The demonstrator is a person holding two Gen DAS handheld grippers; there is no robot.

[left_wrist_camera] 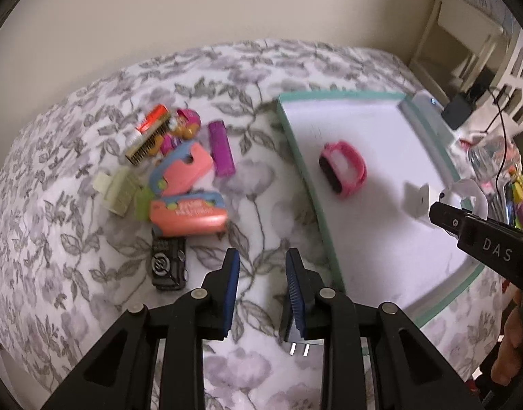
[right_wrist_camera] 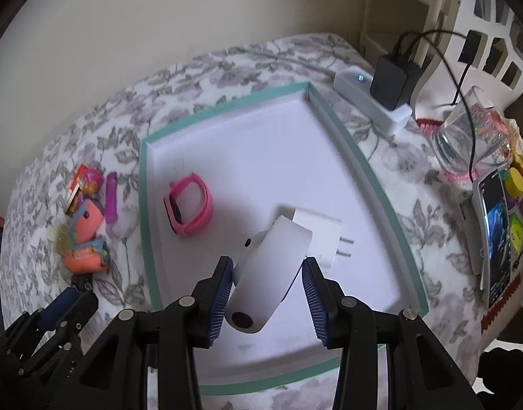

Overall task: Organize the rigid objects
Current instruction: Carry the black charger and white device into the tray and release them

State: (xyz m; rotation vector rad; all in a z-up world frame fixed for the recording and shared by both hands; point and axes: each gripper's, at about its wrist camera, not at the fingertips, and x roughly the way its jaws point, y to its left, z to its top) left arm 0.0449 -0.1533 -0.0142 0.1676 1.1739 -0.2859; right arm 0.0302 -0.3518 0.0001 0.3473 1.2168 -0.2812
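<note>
1. The right tool (right_wrist_camera: 266, 294) is hovering over the near part of the white tray (right_wrist_camera: 350, 157), its jaws spread moderately around a white round device (right_wrist_camera: 271, 273); the left pad looks to be touching it, while a gap shows at the right pad.
2. A white plug adapter (right_wrist_camera: 316, 232) is lying in the tray just beyond the device, and a pink watch (right_wrist_camera: 189, 205) is sitting further left.
3. The left tool (left_wrist_camera: 261, 294) is hanging open and empty over the flowered counter (left_wrist_camera: 73, 239), beside the tray's left edge.
4. A pile of small toys (left_wrist_camera: 179, 177) is lying ahead and left of it.
</note>
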